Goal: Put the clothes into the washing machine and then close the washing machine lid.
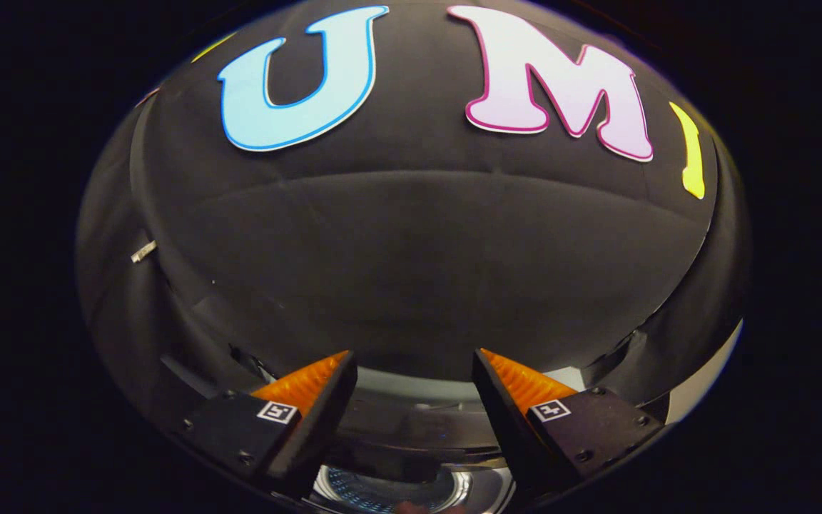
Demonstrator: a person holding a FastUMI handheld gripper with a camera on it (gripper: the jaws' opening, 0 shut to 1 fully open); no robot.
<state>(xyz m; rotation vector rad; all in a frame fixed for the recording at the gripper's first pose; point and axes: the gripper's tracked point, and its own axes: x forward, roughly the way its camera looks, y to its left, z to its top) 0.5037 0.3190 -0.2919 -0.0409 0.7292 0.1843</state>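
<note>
The hand-held gripper (414,368) is held wide open, with nothing between its orange ribbed fingers (307,382). Below and between them, the round grey washing machine opening with its shiny drum (389,489) is seen. Clothes cannot be made out. With the lid out of sight, it could be missed or struck.

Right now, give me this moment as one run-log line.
gripper: open, nothing between fingers | washing machine: below and just ahead of fingers, drum opening visible, lid state unclear | clothes: none seen | beyond: black booth wall
</note>
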